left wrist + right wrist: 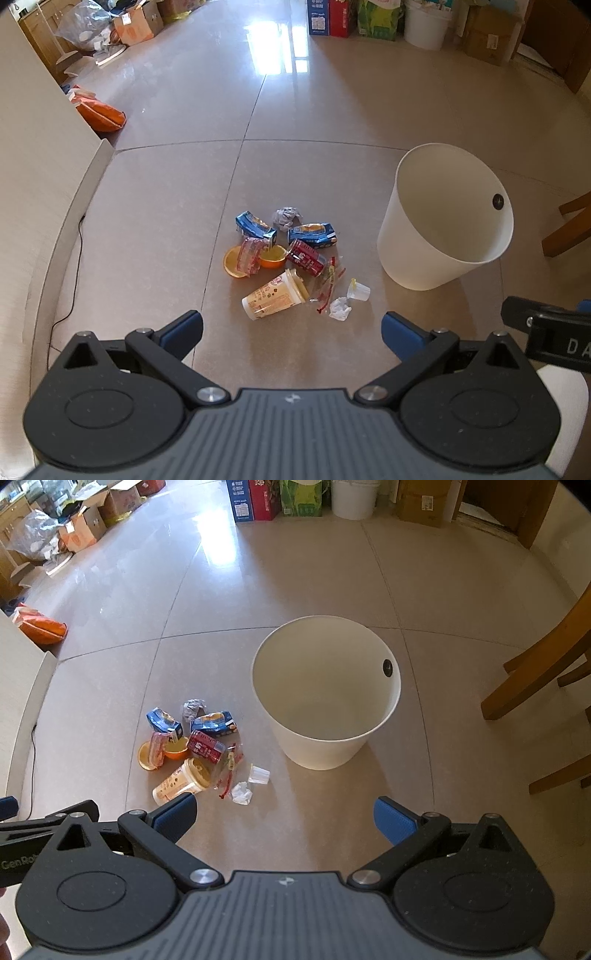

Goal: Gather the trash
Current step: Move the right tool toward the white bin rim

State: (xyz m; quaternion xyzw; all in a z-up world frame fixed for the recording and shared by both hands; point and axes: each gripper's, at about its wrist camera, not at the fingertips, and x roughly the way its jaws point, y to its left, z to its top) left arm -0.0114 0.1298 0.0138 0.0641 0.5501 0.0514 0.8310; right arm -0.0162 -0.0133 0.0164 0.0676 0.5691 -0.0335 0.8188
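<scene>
Where the glossy beige floor tiles [155,229] meet at a grout cross, a small heap of trash [288,262] is seen lying, just left of an upright white plastic bin [439,236] whose round mouth faces up and stands empty. Nearest in the heap, a cream paper noodle cup [273,295] lies on its side, its long axis running left to right with the open mouth turned right toward the bin. Behind it a crushed red drink can [306,257] lies on its side, pointing slantwise. Two crumpled blue cartons [255,225] [313,233], a grey paper ball [286,218], an orange plastic bowl [273,256], a clear wrapper with red print [328,284], a small clear plastic cup [359,291] and a white tissue wad [340,308] are scattered around.

The left gripper [291,330] is held above the near edge of the heap, jaws spread wide with nothing between the blue ribbed pads [184,330]. The right gripper [284,812] is likewise spread wide and empty, with the bin [325,716] beyond it and the heap [199,749] to its far left.
</scene>
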